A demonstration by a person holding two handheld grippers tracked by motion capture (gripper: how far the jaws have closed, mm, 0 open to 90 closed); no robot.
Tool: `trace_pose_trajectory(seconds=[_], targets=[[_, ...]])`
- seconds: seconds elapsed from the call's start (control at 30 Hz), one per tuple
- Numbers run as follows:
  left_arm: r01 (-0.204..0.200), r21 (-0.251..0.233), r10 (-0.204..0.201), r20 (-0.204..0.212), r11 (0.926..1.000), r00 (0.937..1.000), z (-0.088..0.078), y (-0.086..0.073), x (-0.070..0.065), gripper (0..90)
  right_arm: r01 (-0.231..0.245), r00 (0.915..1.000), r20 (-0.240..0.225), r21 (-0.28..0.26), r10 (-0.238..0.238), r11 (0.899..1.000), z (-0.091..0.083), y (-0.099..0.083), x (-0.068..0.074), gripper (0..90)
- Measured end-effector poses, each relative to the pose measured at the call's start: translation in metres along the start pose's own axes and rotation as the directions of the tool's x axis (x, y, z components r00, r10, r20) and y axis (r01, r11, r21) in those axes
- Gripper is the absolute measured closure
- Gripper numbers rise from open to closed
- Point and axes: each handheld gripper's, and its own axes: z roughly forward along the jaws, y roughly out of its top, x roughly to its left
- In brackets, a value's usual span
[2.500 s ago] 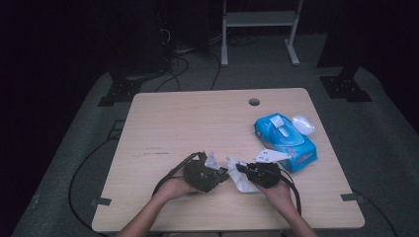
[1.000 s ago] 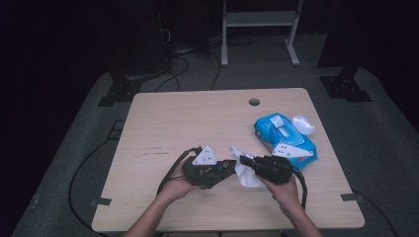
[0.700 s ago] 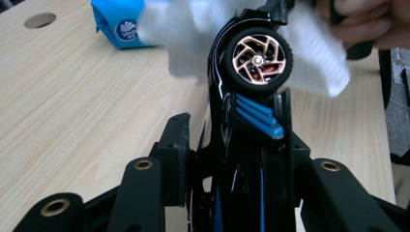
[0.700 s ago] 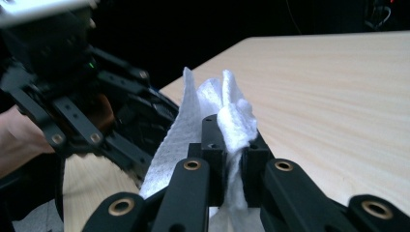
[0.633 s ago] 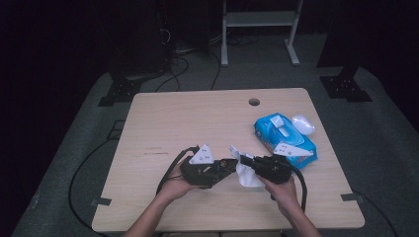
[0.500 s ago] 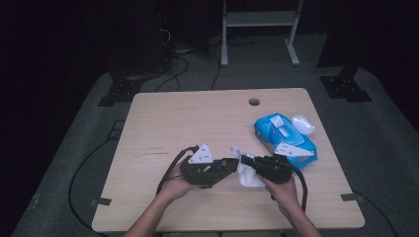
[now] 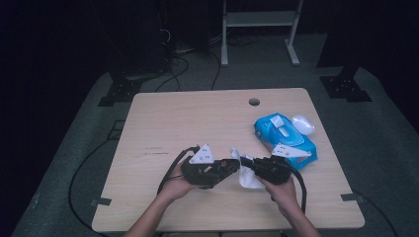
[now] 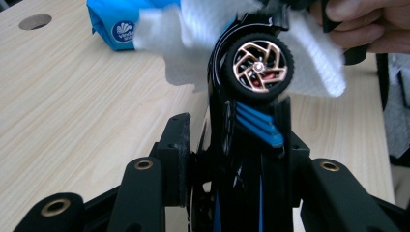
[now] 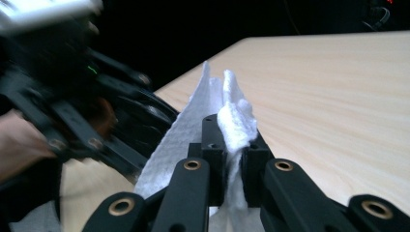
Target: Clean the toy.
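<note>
My left gripper (image 8: 235,145) is shut on a black toy car (image 8: 241,164) with blue stripes, its copper-spoked wheel (image 8: 258,65) facing the camera. A white wipe (image 8: 183,38) lies against the car's far end. My right gripper (image 9: 234,140) is shut on that wipe (image 9: 237,113), pinched upright between its pads. In the high view the left gripper (image 7: 228,167) and right gripper (image 7: 249,165) meet nose to nose near the table's front, with the wipe (image 7: 247,178) hanging between them. A hand (image 8: 367,24) holds the right gripper just beyond the car.
A blue pack of wipes (image 7: 284,138) lies to the right of the grippers, with a white oval lid (image 7: 303,124) beside it. The wooden table (image 7: 197,118) has a cable hole (image 7: 254,102) near its far edge. Cables trail off the front left.
Since the earliest frame the left hand has rolled so its grey plate faces up, and the wipe has come against the car. Over the last second almost nothing has moved.
</note>
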Motion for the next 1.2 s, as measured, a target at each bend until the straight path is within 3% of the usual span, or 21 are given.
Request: trace_pose_trajectory(seconds=[0.1, 0.23, 0.3, 0.4, 0.6, 0.77, 1.0, 1.07, 1.2], targets=[[-0.002, 0.009, 0.002, 0.004, 1.0000, 1.0000, 0.001, 0.000, 0.000, 57.2, 0.014, 0.9999, 0.005, 0.009, -0.014, 1.000, 0.001, 0.001, 0.001, 83.4], [-0.002, 0.021, 0.002, 0.002, 0.9998, 1.0000, 0.005, -0.002, 0.001, 57.2, 0.028, 0.9995, -0.010, -0.036, -0.028, 0.999, -0.003, 0.010, 0.007, 83.3], [-0.004, 0.037, 0.004, 0.002, 0.9993, 1.0000, 0.006, -0.003, 0.003, 57.2, 0.036, 0.9993, -0.001, -0.021, -0.036, 0.999, -0.002, 0.008, 0.007, 83.3], [0.006, 0.062, -0.006, -0.001, 0.9981, 1.0000, 0.010, -0.005, 0.006, 57.3, 0.038, 0.9983, 0.041, 0.049, -0.040, 0.998, 0.002, 0.000, 0.000, 83.3], [0.021, 0.129, -0.021, -0.005, 0.9914, 0.9998, 0.021, -0.009, 0.012, 57.3, 0.034, 0.9977, 0.058, 0.038, -0.036, 0.999, 0.001, 0.001, -0.004, 83.3], [0.024, 0.152, -0.024, -0.006, 0.9880, 0.9997, 0.027, -0.010, 0.013, 57.3, 0.041, 0.9967, 0.068, 0.058, -0.045, 0.997, 0.004, -0.001, -0.004, 83.3], [0.007, 0.249, -0.006, -0.006, 0.9685, 1.0000, 0.038, -0.006, 0.013, 57.2, 0.050, 0.9959, 0.071, 0.079, -0.056, 0.996, 0.008, -0.003, -0.004, 83.3], [0.015, 0.257, -0.014, -0.008, 0.9662, 0.9999, 0.040, -0.007, 0.013, 57.2, 0.052, 0.9958, 0.071, 0.088, -0.058, 0.995, 0.009, -0.004, -0.003, 83.3], [0.003, 0.299, 0.001, -0.011, 0.9544, 0.9999, 0.043, -0.004, 0.013, 57.2, 0.059, 0.9954, 0.070, 0.099, -0.066, 0.993, 0.011, -0.005, -0.004, 83.2]])
